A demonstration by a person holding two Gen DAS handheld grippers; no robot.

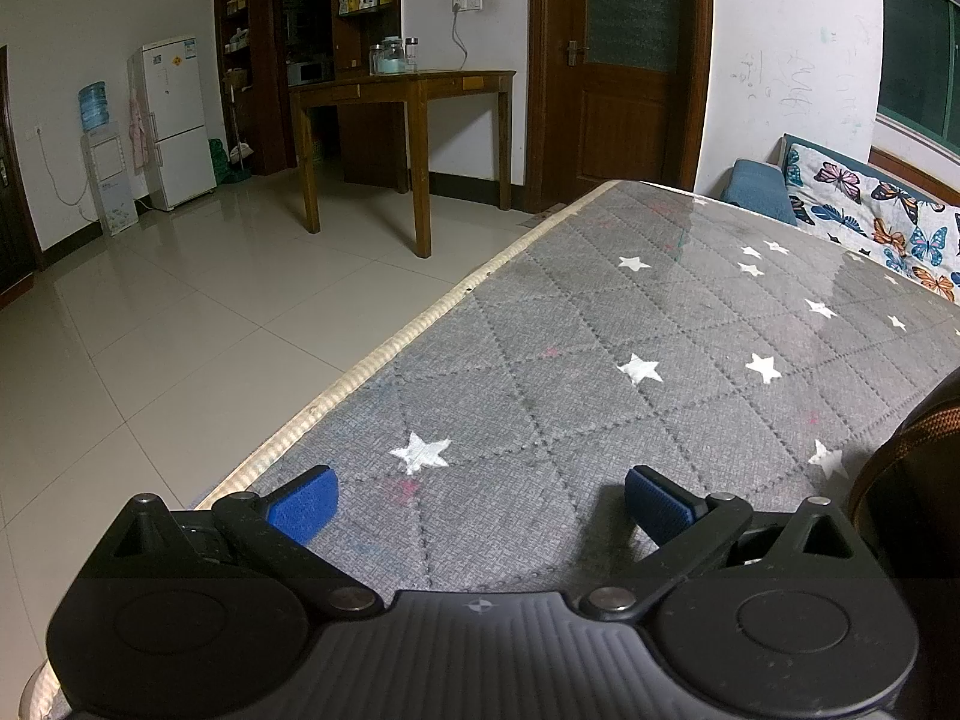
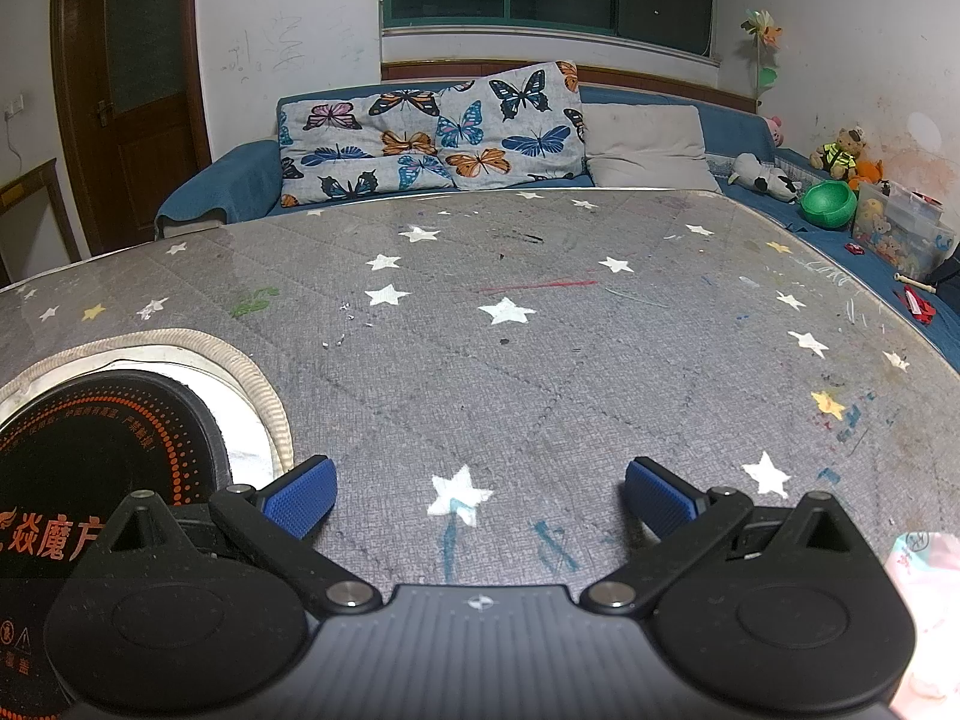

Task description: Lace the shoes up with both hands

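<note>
Over the grey star-printed worktop (image 1: 600, 330), the left claw (image 1: 480, 501) is held wide open with nothing between its blue pads (image 1: 303, 504); the right claw (image 2: 480, 498) is likewise spread wide and empty. No shoe is plainly shown in either view. A dark shape with a brown woven band (image 1: 912, 432) is cut off at the right edge of the left wrist view and may be part of the shoe, though that cannot be confirmed. A black round cooker plate (image 2: 102, 450) is set into the worktop at left. Lacing is judged not yet begun; the shoe and a lace end must first be located and reached.
</note>
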